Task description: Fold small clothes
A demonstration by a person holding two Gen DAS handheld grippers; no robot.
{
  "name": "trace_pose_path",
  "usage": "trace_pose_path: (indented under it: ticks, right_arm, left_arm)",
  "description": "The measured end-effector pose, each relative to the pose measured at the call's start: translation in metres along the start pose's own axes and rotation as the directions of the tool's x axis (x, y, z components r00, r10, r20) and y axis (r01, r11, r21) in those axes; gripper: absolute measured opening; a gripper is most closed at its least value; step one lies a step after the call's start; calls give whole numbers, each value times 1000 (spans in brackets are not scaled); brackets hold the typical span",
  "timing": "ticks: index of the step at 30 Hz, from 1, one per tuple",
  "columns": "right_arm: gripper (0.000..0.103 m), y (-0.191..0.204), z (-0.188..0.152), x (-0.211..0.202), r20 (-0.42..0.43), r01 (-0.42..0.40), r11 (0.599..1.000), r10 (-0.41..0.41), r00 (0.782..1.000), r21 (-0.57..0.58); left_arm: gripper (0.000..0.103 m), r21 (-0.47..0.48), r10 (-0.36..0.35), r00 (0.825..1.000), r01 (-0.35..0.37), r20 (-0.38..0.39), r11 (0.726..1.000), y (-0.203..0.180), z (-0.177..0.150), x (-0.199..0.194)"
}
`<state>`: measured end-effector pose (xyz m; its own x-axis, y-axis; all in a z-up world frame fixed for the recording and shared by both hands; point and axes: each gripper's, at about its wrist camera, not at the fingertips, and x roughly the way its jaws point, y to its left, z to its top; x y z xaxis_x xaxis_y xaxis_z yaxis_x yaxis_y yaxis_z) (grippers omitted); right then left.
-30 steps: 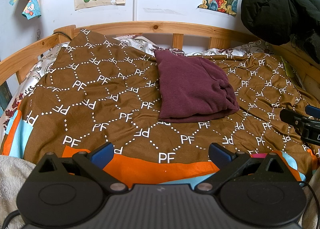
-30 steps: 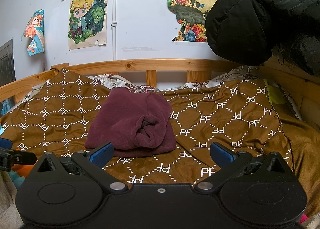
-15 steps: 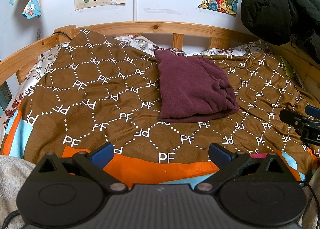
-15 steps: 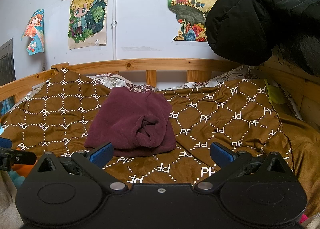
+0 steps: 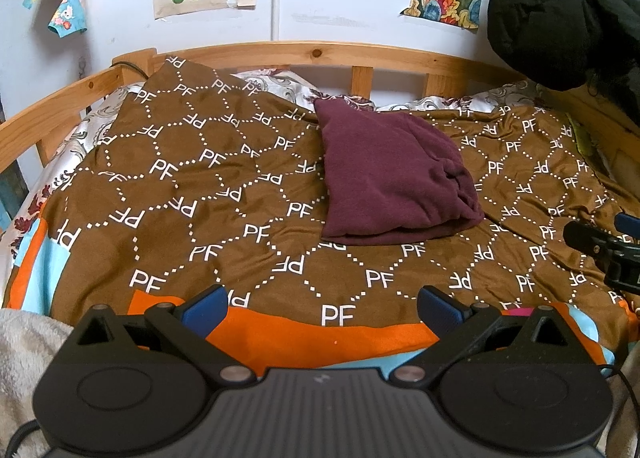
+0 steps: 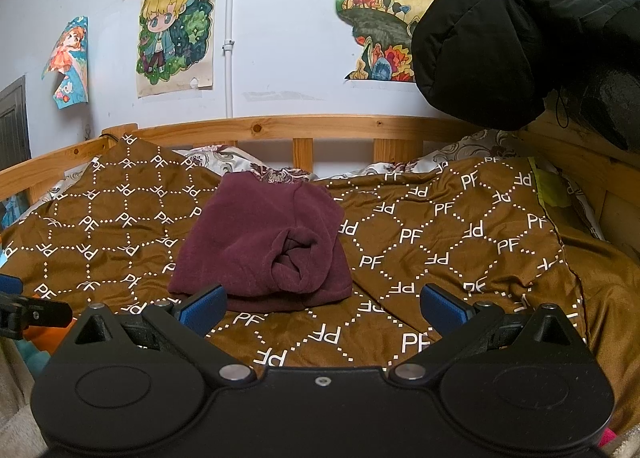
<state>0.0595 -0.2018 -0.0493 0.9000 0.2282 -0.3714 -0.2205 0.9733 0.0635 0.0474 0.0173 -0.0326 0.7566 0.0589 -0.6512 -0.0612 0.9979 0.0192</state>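
Note:
A folded maroon garment (image 5: 392,173) lies on the brown patterned blanket (image 5: 224,185) in the middle of the bed; it also shows in the right wrist view (image 6: 260,246). My left gripper (image 5: 320,308) is open and empty, held back over the blanket's front edge, well short of the garment. My right gripper (image 6: 322,304) is open and empty, just in front of the garment's near edge. The right gripper's fingers (image 5: 592,238) show at the right edge of the left wrist view; the left gripper's fingers (image 6: 36,312) show at the left edge of the right wrist view.
A wooden bed rail (image 5: 320,53) runs along the back and sides. A black jacket (image 6: 520,29) hangs at the upper right over the bed's corner. Posters (image 6: 176,29) hang on the white wall. A cream fleece (image 5: 28,342) lies at the front left.

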Motion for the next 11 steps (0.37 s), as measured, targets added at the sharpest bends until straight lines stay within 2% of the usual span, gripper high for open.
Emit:
trace_pose_path:
  ticks: [11]
  right_arm:
    - [102,0,4,0,-9,-1,1000,1,1000,-6]
  left_arm:
    - [102,1,-4,1000,4,4,1000,-2,1,0]
